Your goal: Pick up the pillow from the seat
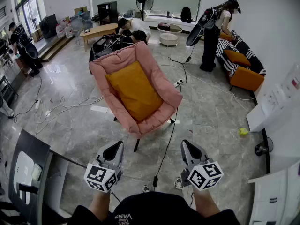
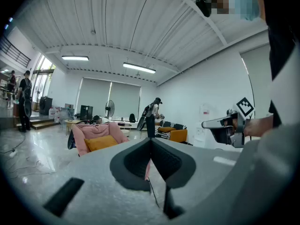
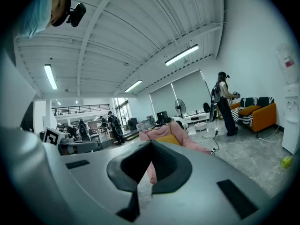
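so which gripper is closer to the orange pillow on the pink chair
Left, slightly. The left gripper sits short of the chair, just left of the pillow; the right gripper is equally far back but well off to its right.

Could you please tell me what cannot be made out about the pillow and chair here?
Head view: the pillow hides the chair seat under it; the seat hides most legs.
Right gripper view: the shut right hand-held gripper covers the pillow's lower part.
Left gripper view: pillow too small to show texture.
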A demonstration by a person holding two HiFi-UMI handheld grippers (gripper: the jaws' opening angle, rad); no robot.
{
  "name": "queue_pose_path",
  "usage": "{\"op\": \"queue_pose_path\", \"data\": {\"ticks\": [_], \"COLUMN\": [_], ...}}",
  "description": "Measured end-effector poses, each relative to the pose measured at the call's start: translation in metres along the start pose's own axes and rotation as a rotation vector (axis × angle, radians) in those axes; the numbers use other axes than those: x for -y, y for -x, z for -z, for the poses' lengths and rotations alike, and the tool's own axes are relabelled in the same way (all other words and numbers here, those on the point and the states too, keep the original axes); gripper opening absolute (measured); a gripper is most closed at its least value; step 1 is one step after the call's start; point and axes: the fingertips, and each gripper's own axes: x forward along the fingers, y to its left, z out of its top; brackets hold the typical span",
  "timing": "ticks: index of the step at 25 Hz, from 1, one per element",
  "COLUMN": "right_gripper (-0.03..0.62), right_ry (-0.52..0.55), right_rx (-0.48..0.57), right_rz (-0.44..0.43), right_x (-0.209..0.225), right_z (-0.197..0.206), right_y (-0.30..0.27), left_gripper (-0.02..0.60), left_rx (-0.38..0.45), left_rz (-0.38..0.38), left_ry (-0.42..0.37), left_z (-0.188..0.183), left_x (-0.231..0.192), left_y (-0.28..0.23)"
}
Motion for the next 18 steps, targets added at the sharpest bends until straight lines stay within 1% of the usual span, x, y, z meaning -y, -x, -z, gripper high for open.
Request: {"op": "queue_pose_path", "data": {"ticks": [6, 9, 12, 14, 15, 16, 17, 18], "right_gripper": [0.003, 0.003, 0.005, 0.005, 0.005, 0.005, 0.005, 0.011], "right_ry": [0.007, 0.006, -0.005, -0.015, -0.017, -0.018, -0.021, -0.026], "right_rx": [-0.004, 0.008, 0.021, 0.018, 0.015, 0.01, 0.004, -0.003], "right_rz": [0.001, 0.0, 0.035, 0.04, 0.036, 0.028, 0.017, 0.007], "right_x": [-0.001, 0.0, 0.006, 0.007, 0.006, 0.004, 0.002, 0.0], "right_z": [-0.001, -0.001, 0.0, 0.002, 0.003, 0.004, 0.006, 0.008], "right_y": [-0.004, -0.006, -0.009, -0.011, -0.012, -0.013, -0.015, -0.017], "left_gripper": [0.018, 0.02, 0.022, 0.039, 0.1, 0.21, 0.264, 0.264], "left_rx": [-0.004, -0.012, -0.039, -0.049, -0.053, -0.058, -0.065, -0.071], "left_rz": [0.01, 0.054, 0.084, 0.105, 0.118, 0.129, 0.139, 0.145], "left_ry": [0.001, 0.016, 0.02, 0.024, 0.031, 0.038, 0.042, 0.045], "left_z": [0.0, 0.005, 0.013, 0.017, 0.018, 0.021, 0.023, 0.025], "left_x": [-0.003, 0.002, 0.005, 0.006, 0.007, 0.007, 0.008, 0.008], "left_y": [-0.003, -0.007, -0.014, -0.017, -0.018, -0.02, -0.022, -0.024]}}
